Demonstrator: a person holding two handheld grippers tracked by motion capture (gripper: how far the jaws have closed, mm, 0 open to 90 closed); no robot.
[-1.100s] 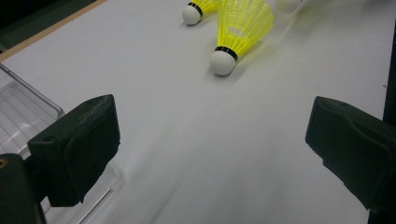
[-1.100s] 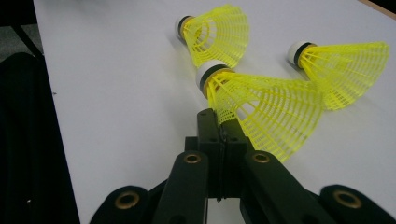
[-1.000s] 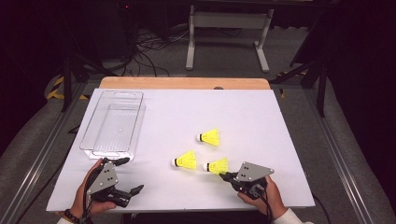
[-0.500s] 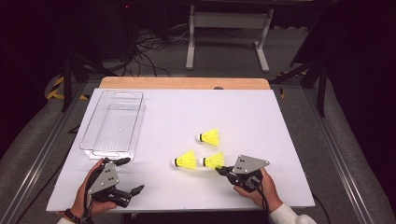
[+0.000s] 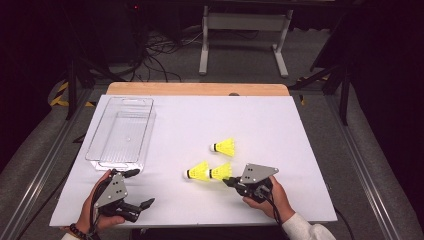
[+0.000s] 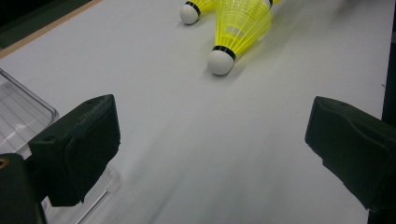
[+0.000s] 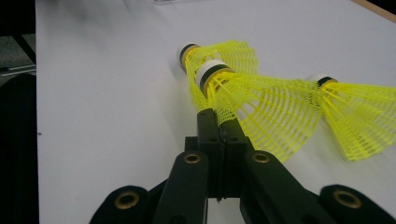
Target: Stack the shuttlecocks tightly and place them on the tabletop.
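Three yellow shuttlecocks with white corks lie on the white table (image 5: 300,150). My right gripper (image 5: 226,181) (image 7: 217,121) is shut, its tips pinching the skirt rim of the nearest shuttlecock (image 5: 220,171) (image 7: 261,105). That one's cork rests against a second shuttlecock (image 5: 198,172) (image 7: 187,51) on its left. The third shuttlecock (image 5: 225,146) (image 7: 359,116) lies a little farther back. My left gripper (image 5: 142,187) (image 6: 210,154) rests open at the front left with bare table between its jaws. It faces the shuttlecocks (image 6: 238,28).
A clear plastic bin (image 5: 95,159) (image 6: 18,112) stands empty at the left, just beyond my left gripper. The table's front edge runs close under both hands. A wooden strip (image 5: 200,89) lines the far edge.
My right gripper has slid left along the table, and the shuttlecock at its tips moved with it up against the left shuttlecock. The left gripper has stayed where it was.
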